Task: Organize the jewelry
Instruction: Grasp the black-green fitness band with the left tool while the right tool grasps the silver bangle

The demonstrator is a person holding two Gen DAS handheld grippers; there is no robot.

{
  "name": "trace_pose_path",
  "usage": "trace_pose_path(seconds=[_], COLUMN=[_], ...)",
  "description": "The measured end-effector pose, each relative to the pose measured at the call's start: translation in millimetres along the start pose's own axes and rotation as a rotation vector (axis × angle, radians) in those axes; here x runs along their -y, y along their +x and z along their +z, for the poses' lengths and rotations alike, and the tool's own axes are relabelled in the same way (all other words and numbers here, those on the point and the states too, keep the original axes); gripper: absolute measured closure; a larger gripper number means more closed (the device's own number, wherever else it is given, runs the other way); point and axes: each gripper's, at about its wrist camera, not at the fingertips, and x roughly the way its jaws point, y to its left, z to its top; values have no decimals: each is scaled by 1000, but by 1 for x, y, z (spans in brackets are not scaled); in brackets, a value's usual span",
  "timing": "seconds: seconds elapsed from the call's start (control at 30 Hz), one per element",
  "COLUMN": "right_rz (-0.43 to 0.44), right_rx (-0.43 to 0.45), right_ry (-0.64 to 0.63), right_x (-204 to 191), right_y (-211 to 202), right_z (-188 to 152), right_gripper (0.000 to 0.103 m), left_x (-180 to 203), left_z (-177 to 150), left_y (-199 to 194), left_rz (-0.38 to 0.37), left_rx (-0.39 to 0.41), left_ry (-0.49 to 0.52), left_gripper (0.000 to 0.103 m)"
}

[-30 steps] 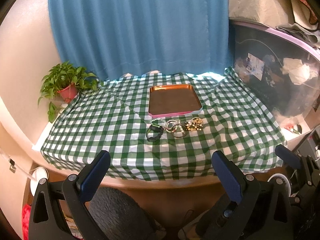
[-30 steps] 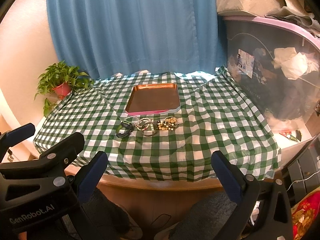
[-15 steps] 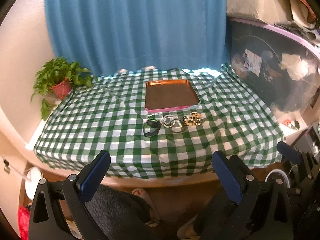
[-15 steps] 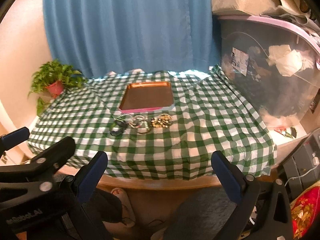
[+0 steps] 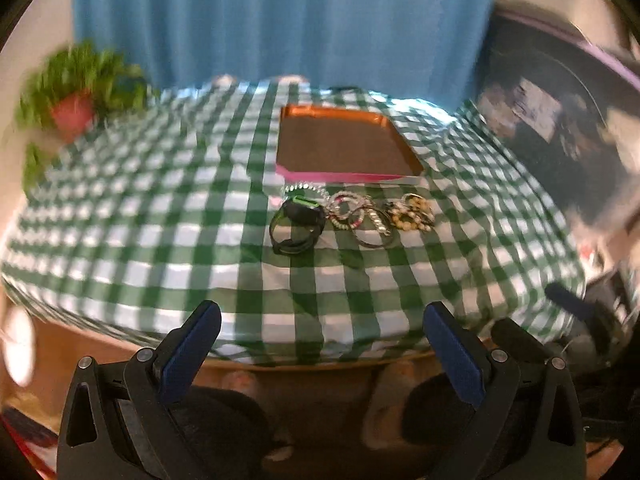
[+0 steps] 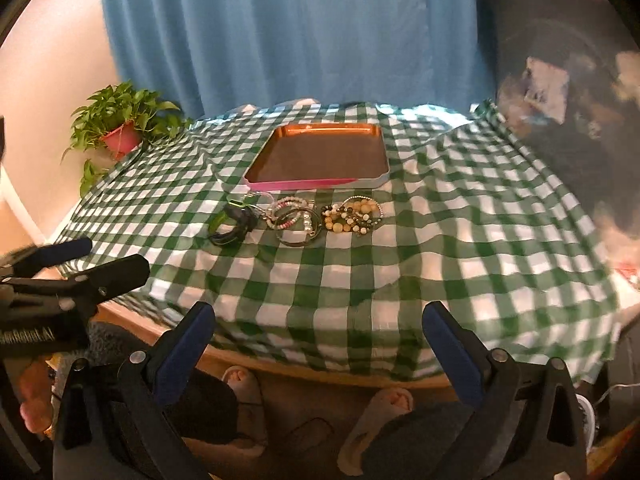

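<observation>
A row of jewelry lies on the green checked tablecloth just in front of an empty orange tray (image 5: 404,152) (image 6: 382,148) with a pink front rim. From left to right: a black watch (image 5: 297,223) (image 6: 236,224), thin beaded bracelets and rings (image 5: 360,216) (image 6: 294,218), and a chunky tan and dark bead bracelet (image 5: 412,212) (image 6: 352,214). My left gripper (image 5: 320,344) is open, low at the table's near edge, nothing between its fingers. My right gripper (image 6: 320,344) is likewise open and short of the jewelry.
A potted green plant (image 5: 76,92) (image 6: 120,128) stands at the table's far left corner. A blue curtain (image 6: 296,32) hangs behind. A clear storage bin (image 6: 568,112) with clutter rises at the right. The left gripper (image 6: 68,276) shows at the right view's left edge. A person's slippered feet (image 6: 384,412) are under the table.
Both grippers have moved forward toward the table; the jewelry and tray look larger and closer. Both stay open. Nothing on the table has moved.
</observation>
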Motion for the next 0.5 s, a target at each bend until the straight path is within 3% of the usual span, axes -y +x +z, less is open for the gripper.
trace_pose_path(seconds=[0.1, 0.23, 0.3, 0.4, 0.43, 0.5], right_rz=[12, 74, 102, 137, 141, 181], right_rx=[-31, -41, -36, -38, -38, -50], right_ry=[14, 17, -5, -32, -40, -57], right_x=[10, 19, 21, 20, 19, 15], right_y=[28, 60, 78, 105, 113, 133], right_z=[8, 22, 29, 37, 38, 40], right_gripper=[0, 5, 21, 37, 39, 40], left_x=[-14, -36, -45, -54, -55, -58], left_z=[17, 38, 41, 42, 43, 43], left_y=[29, 72, 90, 122, 133, 145], left_rz=[-24, 28, 57, 125, 138, 112], left_rx=[15, -5, -19, -61, -82, -88], left_ry=[-44, 2, 27, 100, 124, 135], left_gripper=[2, 3, 5, 24, 36, 38])
